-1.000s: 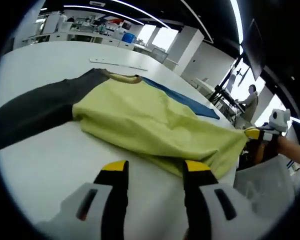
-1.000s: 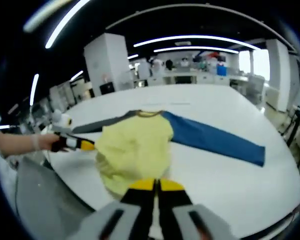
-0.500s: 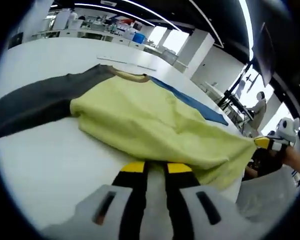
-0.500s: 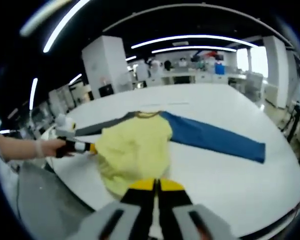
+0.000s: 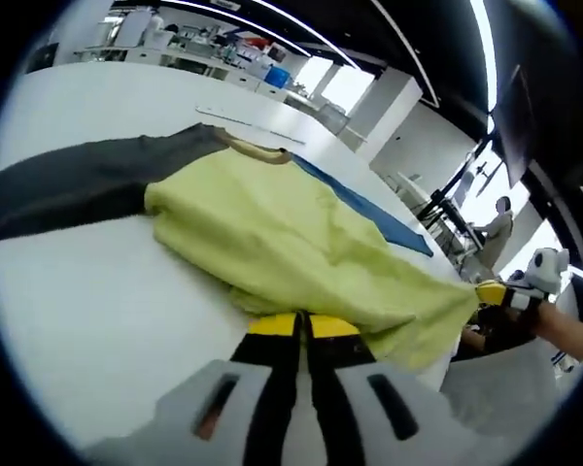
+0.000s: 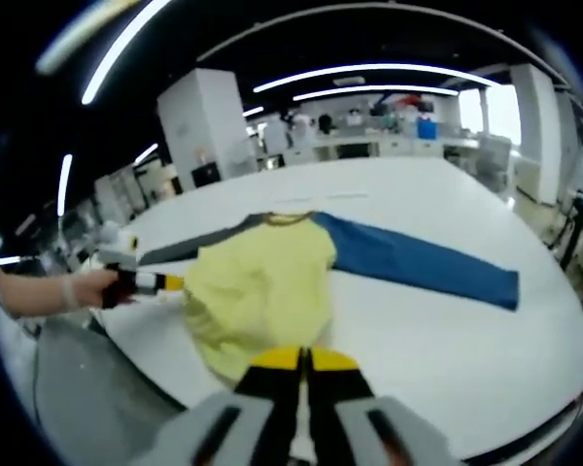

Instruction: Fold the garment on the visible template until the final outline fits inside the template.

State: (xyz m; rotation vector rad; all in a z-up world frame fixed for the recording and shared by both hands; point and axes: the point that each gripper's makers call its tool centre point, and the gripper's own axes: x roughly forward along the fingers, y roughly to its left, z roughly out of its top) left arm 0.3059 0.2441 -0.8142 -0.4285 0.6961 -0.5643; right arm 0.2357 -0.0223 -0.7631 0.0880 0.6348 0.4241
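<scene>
A long-sleeved shirt (image 6: 262,291) lies spread on the white bench (image 6: 437,340): rumpled yellow body, one grey sleeve (image 5: 68,184), one blue sleeve (image 6: 418,267) stretched flat.

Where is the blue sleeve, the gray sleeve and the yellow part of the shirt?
blue sleeve (image 6: 418,264), right gripper view, middle of the sleeve.
gray sleeve (image 5: 73,183), left gripper view, middle of the sleeve.
yellow part of the shirt (image 6: 262,286), right gripper view, middle of the body panel.

Left gripper (image 5: 302,326): yellow tips, black fingers, grey housing. Right gripper (image 6: 304,359): same colours. Hand (image 6: 85,287) bare, no sleeve visible.
</scene>
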